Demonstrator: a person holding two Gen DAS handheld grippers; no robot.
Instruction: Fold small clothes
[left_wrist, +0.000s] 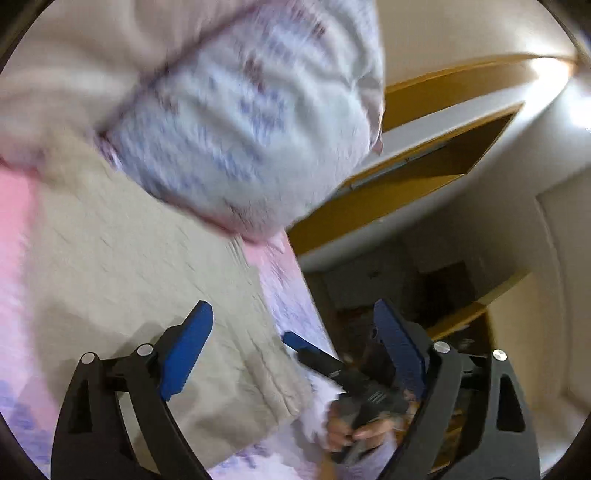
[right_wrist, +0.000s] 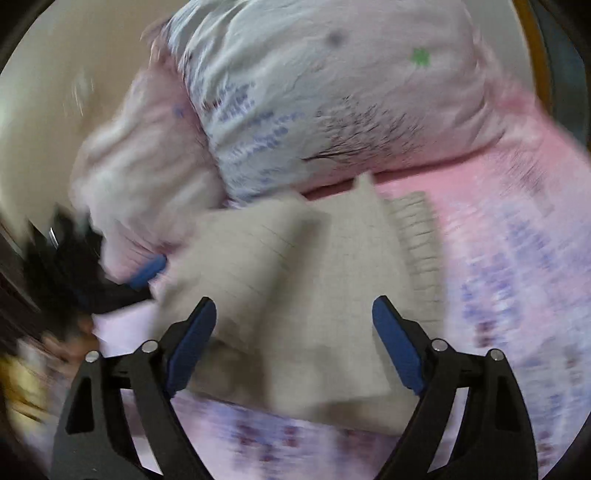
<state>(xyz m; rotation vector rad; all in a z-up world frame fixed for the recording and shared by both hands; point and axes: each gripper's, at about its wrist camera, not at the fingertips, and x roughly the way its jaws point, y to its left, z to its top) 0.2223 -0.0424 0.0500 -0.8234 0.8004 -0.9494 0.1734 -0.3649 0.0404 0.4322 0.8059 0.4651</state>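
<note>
Both claws gaping over beige garment (right_wrist: 295, 295) (doorway (left_wrist: 424, 177) only leftward)

— What's the garment?
— A beige knit sweater (right_wrist: 295, 295) with a ribbed hem, lying on the pink patterned bed sheet (right_wrist: 517, 221).
— Flat?
— Mostly; one part lies folded over the body, the edges blurred.
— And relative to the tongs?
— Just ahead of the right tongs (right_wrist: 293, 338), spreading between their open jaws, untouched.
</note>
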